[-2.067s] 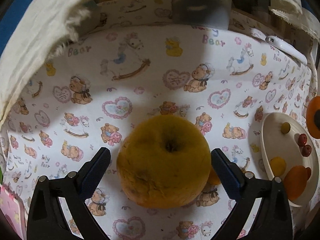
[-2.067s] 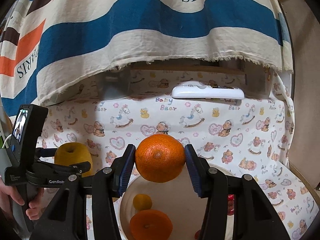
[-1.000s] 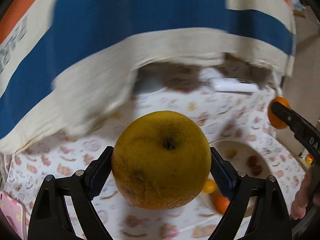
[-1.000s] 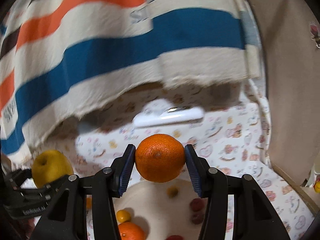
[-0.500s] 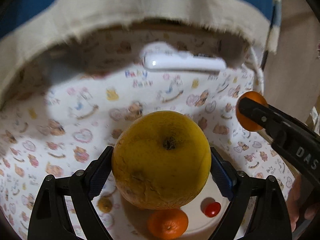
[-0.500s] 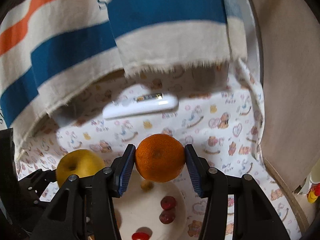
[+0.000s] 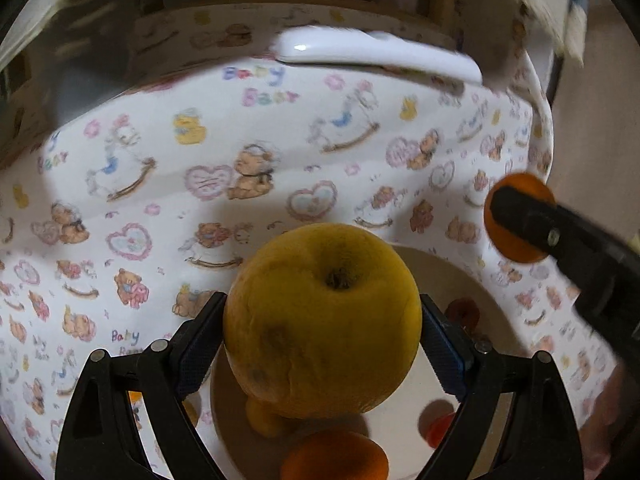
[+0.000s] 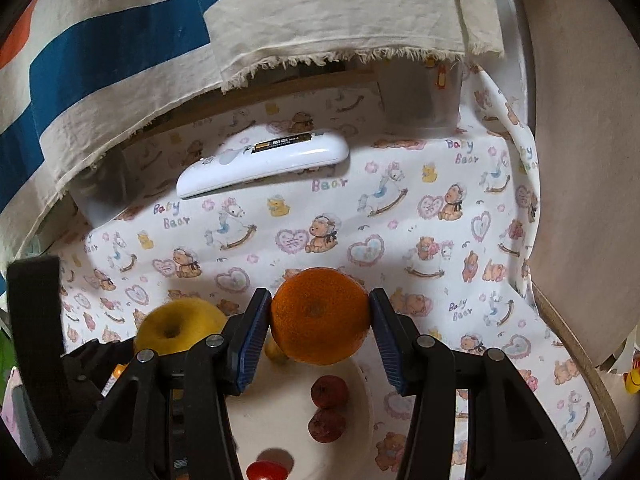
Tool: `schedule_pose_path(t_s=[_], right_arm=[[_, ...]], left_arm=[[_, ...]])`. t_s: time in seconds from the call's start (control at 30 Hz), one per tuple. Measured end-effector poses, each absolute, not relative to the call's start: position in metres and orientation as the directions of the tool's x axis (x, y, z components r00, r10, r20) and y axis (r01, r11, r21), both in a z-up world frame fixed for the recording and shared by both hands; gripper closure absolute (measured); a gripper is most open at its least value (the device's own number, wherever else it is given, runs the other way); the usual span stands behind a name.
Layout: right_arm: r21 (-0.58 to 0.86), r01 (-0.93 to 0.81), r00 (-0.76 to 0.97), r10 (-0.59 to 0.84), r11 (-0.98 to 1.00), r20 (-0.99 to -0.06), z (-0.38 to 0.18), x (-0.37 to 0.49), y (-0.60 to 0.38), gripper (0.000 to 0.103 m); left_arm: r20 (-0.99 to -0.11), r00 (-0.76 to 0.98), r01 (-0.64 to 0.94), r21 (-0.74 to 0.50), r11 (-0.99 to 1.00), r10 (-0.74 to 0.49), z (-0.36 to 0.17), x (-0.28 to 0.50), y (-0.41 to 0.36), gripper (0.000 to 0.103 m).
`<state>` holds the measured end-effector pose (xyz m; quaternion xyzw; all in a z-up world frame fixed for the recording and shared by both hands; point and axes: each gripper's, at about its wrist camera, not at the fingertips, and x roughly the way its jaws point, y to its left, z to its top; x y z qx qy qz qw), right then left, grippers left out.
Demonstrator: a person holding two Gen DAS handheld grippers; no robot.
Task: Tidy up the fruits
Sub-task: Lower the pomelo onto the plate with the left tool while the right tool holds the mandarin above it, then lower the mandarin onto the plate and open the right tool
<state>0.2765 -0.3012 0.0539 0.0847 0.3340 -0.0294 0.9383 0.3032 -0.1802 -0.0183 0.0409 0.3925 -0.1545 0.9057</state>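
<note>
Left wrist view: the left gripper [image 7: 322,344] is clamping a yellow apple [image 7: 322,320] and the right gripper [image 8: 319,336] an orange [image 8: 320,316] above the plate [image 8: 280,412], risking crushing the red fruits [image 8: 329,392] lying there.

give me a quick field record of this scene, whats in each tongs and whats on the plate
left tongs: shut on yellow apple, held above the plate
right tongs: shut on orange, over the plate's far edge
plate: cream; holds two dark red fruits, a red cherry tomato, another orange, a small yellow fruit
surface: bear-print cloth
behind: white remote, striped fabric
</note>
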Motion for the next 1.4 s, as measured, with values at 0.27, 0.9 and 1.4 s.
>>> schedule_pose_path(t_s=[0.27, 0.9, 1.4], right_arm=[[0.135, 0.116, 0.779, -0.006, 0.984, -0.628, 0.055, 0.276, -0.302, 0.051], [0.232, 0.090, 0.710, 0.101, 0.969, -0.697, 0.027, 0.292, -0.314, 0.051], [0.281, 0.097, 0.668, 0.146, 0.955, -0.729, 0.011, 0.299, -0.326, 0.051]], left_arm=[[-0.705, 0.677, 0.357, 0.062, 0.932, -0.212, -0.027, 0.296, -0.195, 0.013], [-0.710, 0.652, 0.381, 0.005, 0.925, -0.265, -0.029, 0.290, -0.180, 0.005], [-0.620, 0.730, 0.352, -0.022, 0.936, -0.289, 0.011, 0.266, -0.146, 0.005]])
